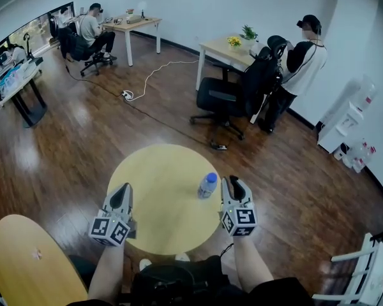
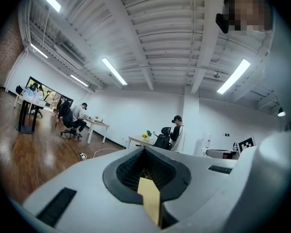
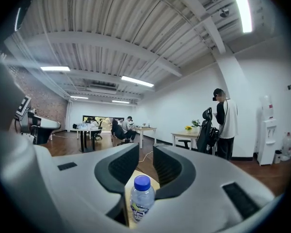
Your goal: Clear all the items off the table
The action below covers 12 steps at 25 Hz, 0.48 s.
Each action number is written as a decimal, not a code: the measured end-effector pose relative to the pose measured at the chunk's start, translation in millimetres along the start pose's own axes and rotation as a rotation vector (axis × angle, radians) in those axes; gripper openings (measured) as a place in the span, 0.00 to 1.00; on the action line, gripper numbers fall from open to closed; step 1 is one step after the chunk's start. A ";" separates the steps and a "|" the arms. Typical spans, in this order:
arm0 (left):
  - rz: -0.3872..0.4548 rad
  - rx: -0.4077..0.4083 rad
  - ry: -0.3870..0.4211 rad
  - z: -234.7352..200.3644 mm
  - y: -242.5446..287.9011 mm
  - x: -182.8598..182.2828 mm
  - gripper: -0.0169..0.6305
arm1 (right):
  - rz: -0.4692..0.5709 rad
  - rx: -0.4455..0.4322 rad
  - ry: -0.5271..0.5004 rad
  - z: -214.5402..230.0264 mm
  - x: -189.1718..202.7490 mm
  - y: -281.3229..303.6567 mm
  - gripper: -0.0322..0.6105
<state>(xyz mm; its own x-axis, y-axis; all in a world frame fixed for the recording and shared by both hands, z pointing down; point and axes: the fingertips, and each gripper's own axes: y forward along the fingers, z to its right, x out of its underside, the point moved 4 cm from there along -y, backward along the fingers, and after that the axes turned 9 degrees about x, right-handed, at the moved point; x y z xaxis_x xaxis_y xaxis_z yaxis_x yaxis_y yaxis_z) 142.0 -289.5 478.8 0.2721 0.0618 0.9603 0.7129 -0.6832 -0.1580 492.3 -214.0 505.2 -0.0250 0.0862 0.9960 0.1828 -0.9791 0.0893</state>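
Overhead scene of a person at a small round yellow table [image 1: 156, 171] on a dark wood floor [image 1: 70, 139], holding a two-jaw gripper in each hand.

At the far lower left, the curved edge of a second, tan table [image 1: 25, 260] shows.

Next comes the left gripper [image 1: 124, 189], held over the near left part of the yellow table. Its jaws are clenched together with nothing between them. In the left gripper view [image 2: 145, 150] the dark pads meet at the tips, and only a sliver of yellow tabletop shows beneath them.

Right of the table's centre, near its right edge, stands a single bottle [image 1: 207, 185]. It is small, upright and made of clear plastic, with a bright blue screw cap and a pale label around its middle carrying yellow-green and dark print too small to read.

Just right of the bottle is the right gripper [image 1: 232, 180], pointing away from the person. Its jaws are released, with a narrow gap between the pads. In the right gripper view [image 3: 145, 152] the bottle [image 3: 141, 200] appears low in that gap, standing on the tabletop. The pads do not press on it, and from overhead it stands apart from the jaws, a little to their left.

Farther back on the right are a black office chair [image 1: 220, 101] and a standing person [image 1: 303, 62] beside a desk [image 1: 223, 51].
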 end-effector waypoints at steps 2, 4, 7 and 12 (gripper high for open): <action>-0.013 -0.005 -0.004 -1.2 3.9 3.8 0.03 | -0.014 -0.014 -0.003 -1.1 4.6 5.9 0.20; -0.031 -0.012 -0.008 -3.3 6.9 8.8 0.03 | -0.031 -0.036 -0.005 -4.6 10.1 12.5 0.24; -0.061 -0.022 -0.025 -5.9 8.6 20.1 0.03 | -0.071 -0.070 -0.011 -9.9 23.2 23.2 0.39; -0.150 -0.010 -0.018 -4.2 9.5 38.6 0.03 | -0.166 -0.104 -0.007 -18.6 54.4 40.9 0.53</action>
<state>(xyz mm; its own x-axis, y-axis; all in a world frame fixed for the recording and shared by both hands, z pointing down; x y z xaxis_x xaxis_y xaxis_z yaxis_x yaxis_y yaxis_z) 156.5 -296.7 515.3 0.1747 0.1765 0.9687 0.7398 -0.6728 -0.0108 480.2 -252.7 562.9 -0.0396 0.2487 0.9678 0.0745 -0.9651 0.2511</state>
